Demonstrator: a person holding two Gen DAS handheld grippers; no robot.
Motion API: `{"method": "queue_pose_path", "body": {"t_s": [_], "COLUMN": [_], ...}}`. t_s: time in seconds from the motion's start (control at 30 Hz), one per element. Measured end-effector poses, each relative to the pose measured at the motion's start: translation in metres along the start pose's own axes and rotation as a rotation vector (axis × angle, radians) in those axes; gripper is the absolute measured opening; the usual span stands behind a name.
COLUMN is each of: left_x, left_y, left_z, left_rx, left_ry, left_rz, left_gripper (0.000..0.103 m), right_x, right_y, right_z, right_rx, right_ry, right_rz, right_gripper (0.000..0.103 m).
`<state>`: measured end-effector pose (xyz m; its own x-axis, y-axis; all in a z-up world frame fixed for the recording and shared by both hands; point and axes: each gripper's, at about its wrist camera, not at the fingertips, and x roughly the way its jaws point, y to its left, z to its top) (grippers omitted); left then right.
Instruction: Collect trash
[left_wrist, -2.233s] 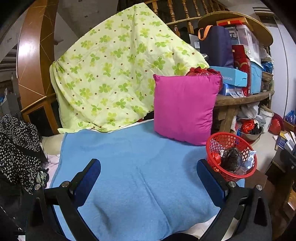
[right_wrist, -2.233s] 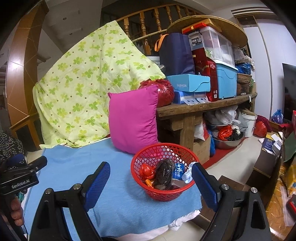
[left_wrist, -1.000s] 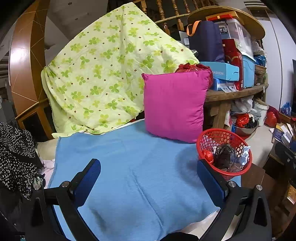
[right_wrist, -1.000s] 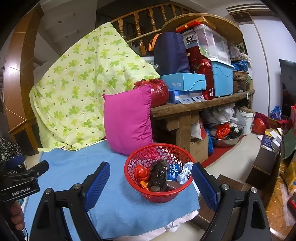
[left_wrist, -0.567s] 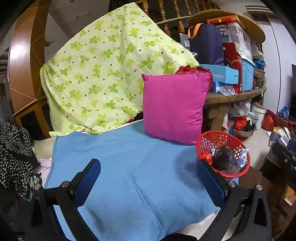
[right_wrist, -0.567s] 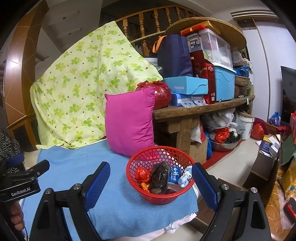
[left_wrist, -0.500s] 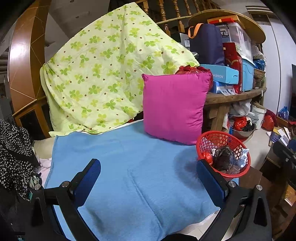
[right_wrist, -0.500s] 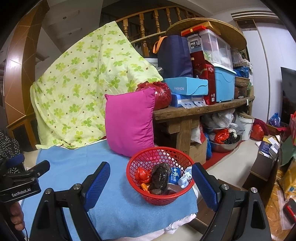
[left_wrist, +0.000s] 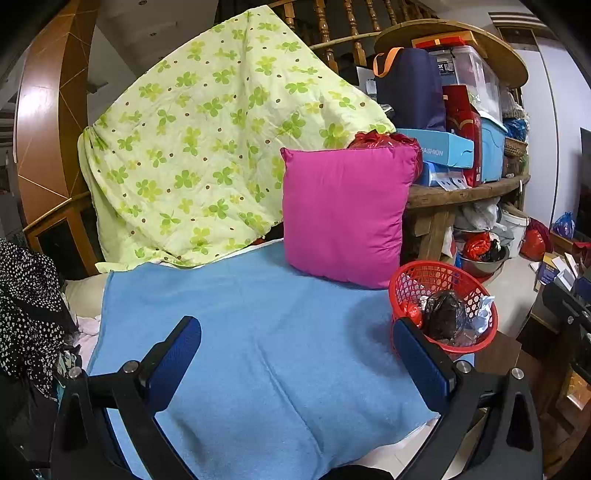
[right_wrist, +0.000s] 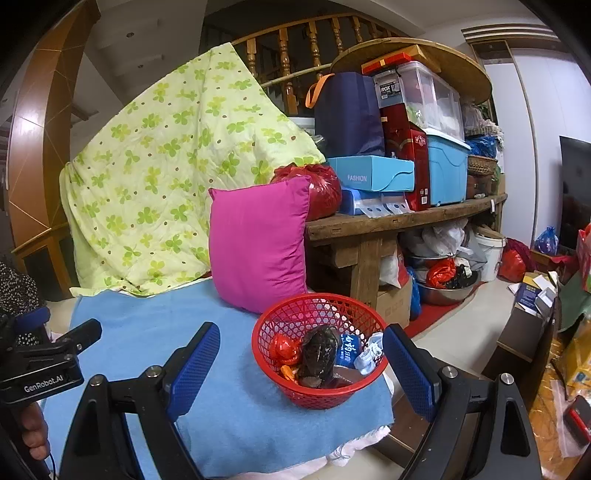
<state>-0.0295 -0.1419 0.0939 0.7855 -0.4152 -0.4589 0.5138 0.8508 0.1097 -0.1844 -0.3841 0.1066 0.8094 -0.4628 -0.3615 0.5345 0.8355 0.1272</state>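
A red plastic basket (right_wrist: 295, 317) stands on the blue blanket (right_wrist: 147, 332) near its right corner. It holds a dark crumpled bag (right_wrist: 319, 350), a red wrapper (right_wrist: 282, 349), a blue packet and white paper. It also shows in the left wrist view (left_wrist: 424, 277). My right gripper (right_wrist: 301, 362) is open and empty, held just in front of the basket. My left gripper (left_wrist: 297, 352) is open and empty over the blanket (left_wrist: 240, 314), left of the basket.
A magenta pillow (right_wrist: 258, 240) and a green-patterned quilt (right_wrist: 166, 166) lean behind the blanket. A wooden bench (right_wrist: 399, 221) stacked with boxes stands to the right, with bags and a metal bowl (right_wrist: 447, 290) beneath. Boxes and clutter lie on the floor at right.
Both grippers have drifted only slightly; the basket sits a little more centred in the right wrist view. Both stay open and empty.
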Motion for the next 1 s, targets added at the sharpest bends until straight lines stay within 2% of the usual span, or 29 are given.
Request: {"method": "queue_pose_path", "body": {"t_s": [1.0], "left_x": [-0.0066], "left_y": [0.0007], "left_z": [0.0007], "left_rx": [-0.005], "left_ry": [-0.005], "left_rz": [-0.024], "left_gripper": [0.103], "right_x": [-0.002], "right_y": [0.0009], "right_z": [0.0006], "right_rx": [-0.003], "right_ry": [-0.006], "right_rz": [-0.005], "right_gripper": [0.092]}}
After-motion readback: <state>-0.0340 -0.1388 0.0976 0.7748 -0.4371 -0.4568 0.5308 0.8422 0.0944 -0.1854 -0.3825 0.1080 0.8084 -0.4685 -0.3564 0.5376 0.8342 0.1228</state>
